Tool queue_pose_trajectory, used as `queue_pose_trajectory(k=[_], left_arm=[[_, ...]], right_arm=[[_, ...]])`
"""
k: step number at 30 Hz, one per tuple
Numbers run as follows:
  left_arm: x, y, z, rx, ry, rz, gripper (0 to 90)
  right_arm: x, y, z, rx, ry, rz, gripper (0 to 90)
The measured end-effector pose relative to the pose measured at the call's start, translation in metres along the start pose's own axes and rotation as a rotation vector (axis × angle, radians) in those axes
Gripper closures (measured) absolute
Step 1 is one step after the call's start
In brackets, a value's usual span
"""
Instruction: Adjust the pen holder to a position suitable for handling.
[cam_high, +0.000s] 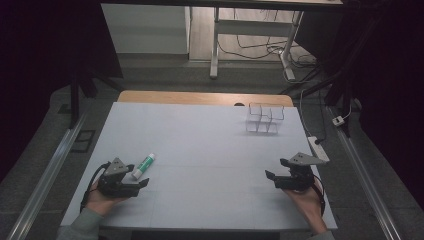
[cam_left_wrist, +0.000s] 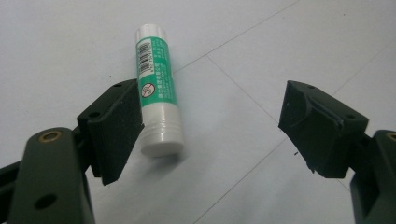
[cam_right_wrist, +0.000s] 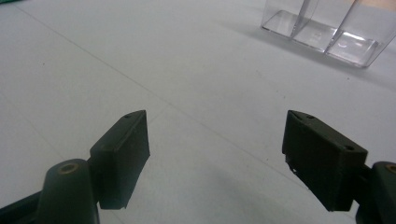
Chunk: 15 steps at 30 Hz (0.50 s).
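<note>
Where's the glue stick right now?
The glue stick lies flat on the white table, near-left in the high view, just ahead of the open left gripper. In the left gripper view it rests beside one jaw, not between them.

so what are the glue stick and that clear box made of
Glue stick: looks like smooth, slightly glossy white plastic, with a green printed label around the body.
Clear box: seems to be hard see-through plastic, maybe acrylic; its thin divider walls and bright edge reflections suggest this.

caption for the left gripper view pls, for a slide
Open left gripper beside a green-and-white glue stick lying on the white table.
</note>
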<state>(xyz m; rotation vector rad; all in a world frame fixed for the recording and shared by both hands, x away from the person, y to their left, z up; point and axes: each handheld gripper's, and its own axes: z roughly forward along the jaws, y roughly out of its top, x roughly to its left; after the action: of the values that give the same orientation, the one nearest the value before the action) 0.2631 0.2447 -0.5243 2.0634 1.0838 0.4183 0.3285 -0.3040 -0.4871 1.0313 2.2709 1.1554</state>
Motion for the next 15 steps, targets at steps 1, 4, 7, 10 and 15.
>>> queue_pose_trajectory(k=[1,4,7,10,15], left_arm=[[0.0,0.0,0.0,0.0,0.001,0.001,21.2],[-0.001,0.0,0.001,0.003,0.0,0.002,21.2],[-0.001,0.0,0.001,0.004,0.001,0.004,21.2],[-0.001,0.0,0.001,0.003,0.001,0.004,21.2],[0.0,0.0,0.001,0.005,-0.002,0.007,21.0]], right_arm=[[-0.001,0.004,0.0,0.002,-0.003,-0.004,22.9],[-0.003,0.008,0.002,0.001,-0.009,-0.005,23.3],[-0.006,0.014,0.005,0.01,-0.009,0.002,23.4],[-0.011,0.021,0.01,0.015,-0.016,0.008,23.9],[-0.016,0.029,0.019,0.035,-0.029,0.018,24.1]])
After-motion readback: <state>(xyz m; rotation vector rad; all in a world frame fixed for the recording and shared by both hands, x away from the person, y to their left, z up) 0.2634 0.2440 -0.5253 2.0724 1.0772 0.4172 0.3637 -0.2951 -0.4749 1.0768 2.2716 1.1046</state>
